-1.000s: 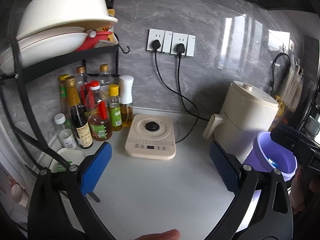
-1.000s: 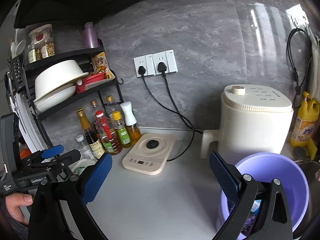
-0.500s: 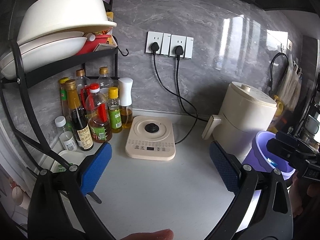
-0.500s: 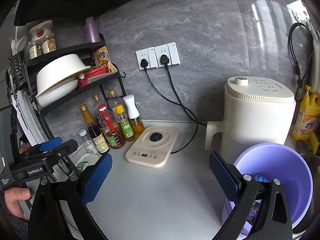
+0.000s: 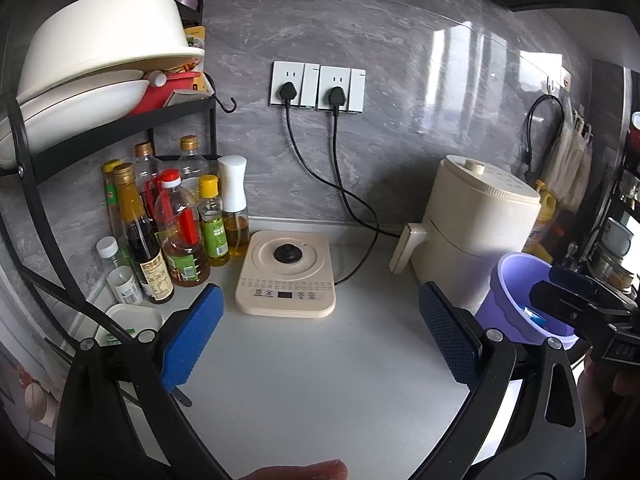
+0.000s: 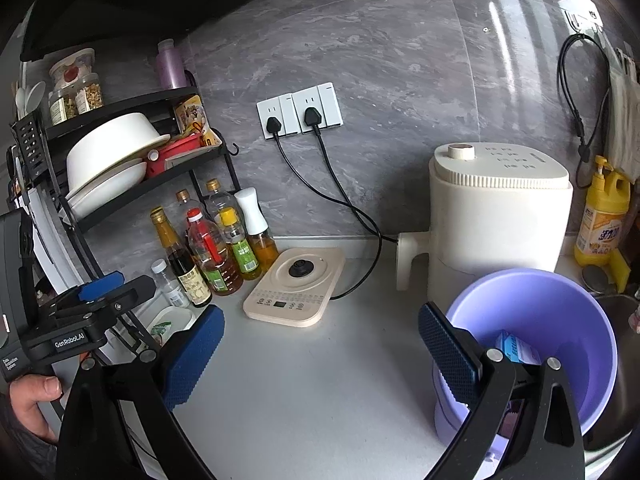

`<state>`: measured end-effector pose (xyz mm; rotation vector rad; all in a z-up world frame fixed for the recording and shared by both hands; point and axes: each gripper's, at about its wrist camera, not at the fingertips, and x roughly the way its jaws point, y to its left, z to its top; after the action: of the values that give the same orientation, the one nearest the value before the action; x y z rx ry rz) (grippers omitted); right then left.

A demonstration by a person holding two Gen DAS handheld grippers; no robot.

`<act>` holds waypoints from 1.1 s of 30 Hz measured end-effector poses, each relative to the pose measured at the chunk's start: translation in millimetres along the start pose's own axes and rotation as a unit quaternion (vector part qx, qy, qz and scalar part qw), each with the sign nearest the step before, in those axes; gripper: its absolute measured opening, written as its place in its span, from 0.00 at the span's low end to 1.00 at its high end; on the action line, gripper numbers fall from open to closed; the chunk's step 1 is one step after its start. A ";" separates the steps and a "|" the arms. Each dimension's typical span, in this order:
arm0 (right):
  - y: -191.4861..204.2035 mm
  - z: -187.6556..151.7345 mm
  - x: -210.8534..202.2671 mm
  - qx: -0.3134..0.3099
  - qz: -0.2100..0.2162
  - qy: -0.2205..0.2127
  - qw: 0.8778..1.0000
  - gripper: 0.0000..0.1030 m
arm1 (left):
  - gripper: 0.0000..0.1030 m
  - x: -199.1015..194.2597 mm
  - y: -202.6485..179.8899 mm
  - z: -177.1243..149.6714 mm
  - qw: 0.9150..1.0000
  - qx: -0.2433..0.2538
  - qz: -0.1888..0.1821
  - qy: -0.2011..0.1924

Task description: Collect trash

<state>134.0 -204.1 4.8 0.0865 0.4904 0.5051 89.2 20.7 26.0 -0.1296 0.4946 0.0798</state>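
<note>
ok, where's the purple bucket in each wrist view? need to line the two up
Left wrist: purple bucket at the right edge, partly behind the right gripper, just right of the cream appliance.
Right wrist: purple bucket lower right, large, in front of the cream appliance; a blue carton lies inside.
Shared landmark: the cream base with a black knob on the counter.

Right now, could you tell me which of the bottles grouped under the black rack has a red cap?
The clear oil bottle with the red cap and red handle, front of the cluster; its neighbours wear yellow, gold or white tops.
</note>
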 end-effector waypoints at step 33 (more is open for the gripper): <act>-15.0 -10.6 -32.5 0.010 -0.021 -0.014 1.000 0.92 | 0.94 -3.5 -26.5 -6.4 1.000 0.012 -0.017 0.007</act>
<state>110.9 -233.3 6.5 0.1024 0.4689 0.4571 86.0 -6.6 24.9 -0.1146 0.5077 0.0404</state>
